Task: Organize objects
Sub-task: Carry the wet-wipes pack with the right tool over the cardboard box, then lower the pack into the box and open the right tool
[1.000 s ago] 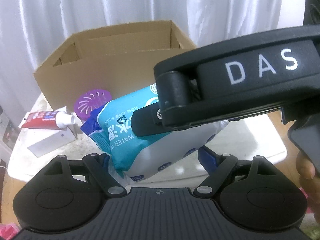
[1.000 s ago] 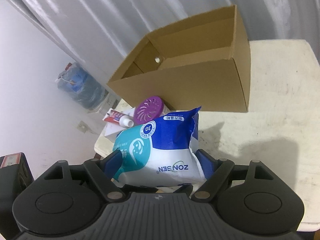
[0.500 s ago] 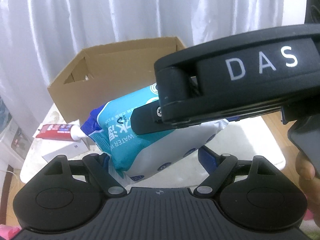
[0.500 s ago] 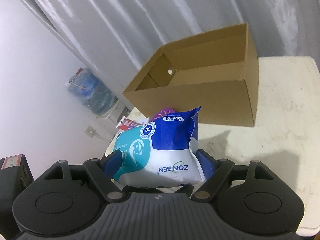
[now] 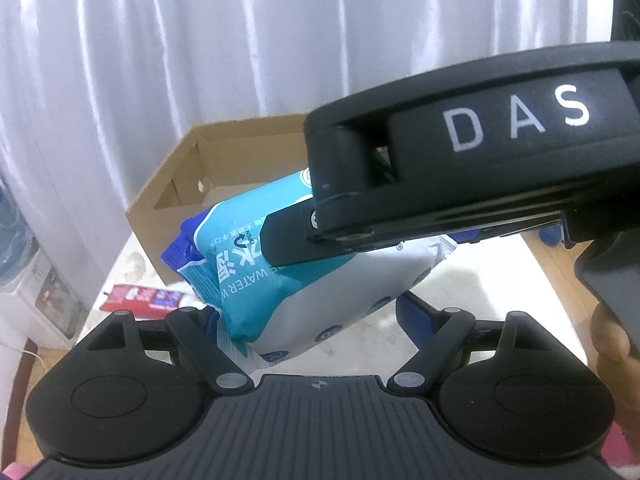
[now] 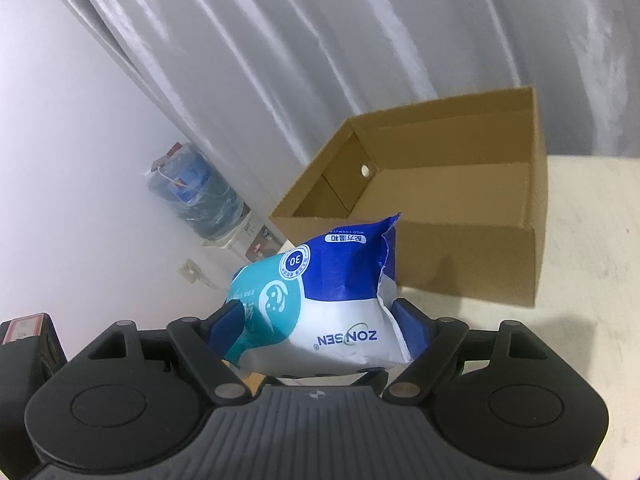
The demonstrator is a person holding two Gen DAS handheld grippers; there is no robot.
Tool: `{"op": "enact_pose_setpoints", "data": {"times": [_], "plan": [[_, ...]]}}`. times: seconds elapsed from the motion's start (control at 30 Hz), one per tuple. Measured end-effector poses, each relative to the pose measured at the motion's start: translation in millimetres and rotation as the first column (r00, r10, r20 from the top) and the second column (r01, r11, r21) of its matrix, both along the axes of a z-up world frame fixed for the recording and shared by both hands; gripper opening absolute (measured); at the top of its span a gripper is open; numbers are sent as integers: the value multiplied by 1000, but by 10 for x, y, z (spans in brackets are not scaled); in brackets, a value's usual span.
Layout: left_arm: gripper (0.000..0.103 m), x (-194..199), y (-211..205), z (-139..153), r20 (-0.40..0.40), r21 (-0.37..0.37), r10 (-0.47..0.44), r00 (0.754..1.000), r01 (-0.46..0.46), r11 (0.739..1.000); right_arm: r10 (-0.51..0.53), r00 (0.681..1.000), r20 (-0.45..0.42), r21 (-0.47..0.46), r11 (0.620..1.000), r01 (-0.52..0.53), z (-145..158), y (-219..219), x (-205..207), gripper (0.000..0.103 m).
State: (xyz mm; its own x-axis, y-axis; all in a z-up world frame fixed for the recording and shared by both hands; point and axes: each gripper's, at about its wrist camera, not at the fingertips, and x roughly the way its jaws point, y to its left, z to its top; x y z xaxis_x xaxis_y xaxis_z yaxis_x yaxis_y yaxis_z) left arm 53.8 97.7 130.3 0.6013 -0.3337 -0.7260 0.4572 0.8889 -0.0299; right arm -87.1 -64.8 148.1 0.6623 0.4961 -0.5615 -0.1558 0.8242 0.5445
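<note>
A blue, teal and white pack of wet wipes (image 5: 280, 280) hangs in the air, held from two sides. My left gripper (image 5: 308, 308) is shut on its lower end, blue pads against both sides. My right gripper (image 6: 316, 312) is shut on the same wet wipes pack (image 6: 320, 300) from the other end. In the left wrist view its black housing marked DAS (image 5: 480, 160) crosses over the pack and hides the top. An open cardboard box (image 6: 460, 248) stands on the table just beyond the pack, with the box (image 5: 240, 148) interior looking empty.
The white table (image 6: 580, 240) has bare room right of the box. A red tube (image 5: 140, 298) lies at the table's left edge. A water dispenser bottle (image 6: 192, 188) stands by the wall, and white curtains hang behind. A person's fingers (image 5: 612, 340) show at the right.
Both grippers have risen with the pack between them. The box now sits lower behind the pack, and the purple disc and white card have dropped out of view.
</note>
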Motion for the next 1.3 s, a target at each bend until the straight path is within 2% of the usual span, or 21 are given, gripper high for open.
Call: {"op": "enact_pose_setpoints", "data": {"times": [0.37, 0.67, 0.83, 1.0, 1.13, 1.3], "plan": [[83, 75, 104, 66, 12, -36, 47, 999, -47, 998, 25, 1000, 13, -32, 999, -24, 267, 194, 570, 84], [83, 441, 24, 38, -15, -47, 102, 995, -103, 994, 85, 996, -9, -70, 994, -86, 374, 266, 1439, 84], [83, 701, -105, -38, -79, -16, 103, 992, -104, 994, 110, 990, -87, -50, 992, -115, 204, 192, 2077, 84], [83, 992, -205, -244, -161, 45, 95, 982, -89, 995, 112, 979, -172, 7, 994, -112, -135, 62, 2631, 84], [83, 1104, -426, -398, -217, 99, 76, 973, -55, 994, 100, 971, -218, 69, 994, -87, -408, -89, 2875, 84], [86, 1109, -589, -525, -243, 167, 49, 969, -8, 986, 78, 969, -234, 163, 986, -40, -738, -295, 3065, 83]]}}
